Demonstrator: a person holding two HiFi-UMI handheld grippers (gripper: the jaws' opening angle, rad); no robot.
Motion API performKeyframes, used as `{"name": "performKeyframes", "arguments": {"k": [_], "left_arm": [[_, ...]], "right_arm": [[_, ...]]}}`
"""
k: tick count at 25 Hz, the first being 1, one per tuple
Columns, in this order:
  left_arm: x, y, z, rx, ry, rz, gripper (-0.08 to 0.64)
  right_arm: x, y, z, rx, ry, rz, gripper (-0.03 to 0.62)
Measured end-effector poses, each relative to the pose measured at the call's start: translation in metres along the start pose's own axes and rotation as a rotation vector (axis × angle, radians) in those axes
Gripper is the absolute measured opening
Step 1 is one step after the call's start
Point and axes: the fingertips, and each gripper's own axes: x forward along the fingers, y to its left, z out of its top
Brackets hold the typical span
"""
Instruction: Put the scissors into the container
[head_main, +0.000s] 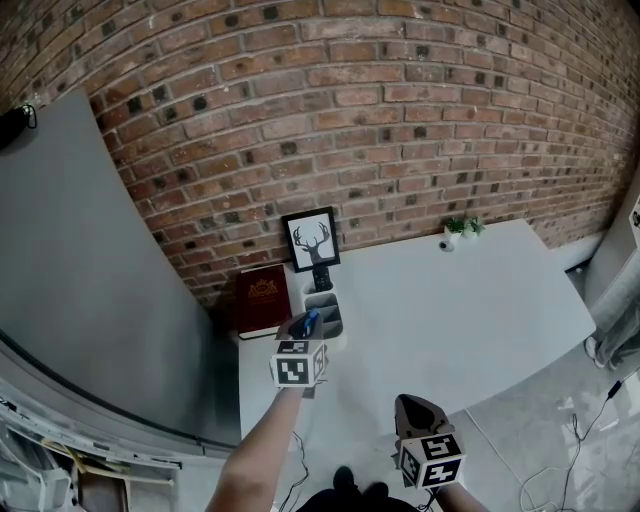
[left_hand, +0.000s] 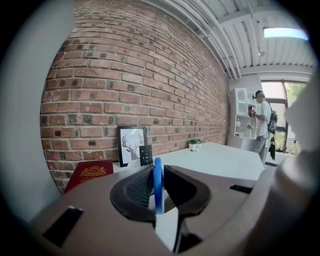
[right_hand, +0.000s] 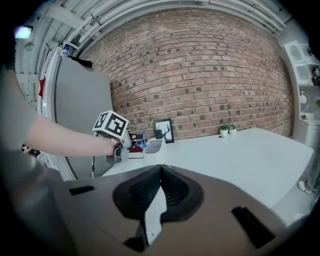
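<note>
The scissors (head_main: 306, 322), with a blue handle (left_hand: 158, 186), are pinched upright in my left gripper (head_main: 303, 330), which is shut on them. In the head view they hang just at the near left edge of the grey container (head_main: 328, 318) on the white table (head_main: 450, 310). A black remote (head_main: 321, 277) stands in the container's far part. In the right gripper view, the left gripper (right_hand: 131, 143) holds the scissors (right_hand: 142, 141) beside the container (right_hand: 154, 146). My right gripper (head_main: 414, 405) is low near the table's front edge, shut and empty (right_hand: 161, 172).
A framed deer picture (head_main: 310, 239) leans on the brick wall behind the container, with a red book (head_main: 263, 300) to its left. A small potted plant (head_main: 459, 229) sits at the back right. A grey panel (head_main: 90, 300) stands to the left. A person (left_hand: 261, 124) stands far off by shelves.
</note>
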Motion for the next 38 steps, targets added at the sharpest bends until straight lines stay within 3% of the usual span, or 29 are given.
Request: {"name": "performKeyframes", "arguments": {"k": [8, 16, 23, 31, 38], "left_arm": [[-0.004, -0.004, -0.008, -0.009, 0.021, -0.005, 0.049], [-0.017, -0.011, -0.031, -0.04, 0.055, -0.012, 0.112], [-0.037, -0.015, -0.06, -0.046, 0.102, 0.001, 0.117], [-0.064, -0.031, -0.084, -0.104, 0.124, 0.0, 0.115], [-0.086, -0.046, -0.101, -0.054, 0.149, -0.013, 0.08]], "right_arm": [[-0.001, 0.0, -0.002, 0.003, 0.008, 0.007, 0.0], [-0.003, 0.002, -0.004, 0.005, 0.009, 0.023, 0.0], [-0.006, 0.003, -0.006, 0.006, 0.008, 0.034, 0.0], [-0.01, 0.001, -0.009, 0.005, 0.015, 0.043, 0.0], [-0.008, 0.002, -0.012, 0.007, 0.016, 0.056, 0.0]]}}
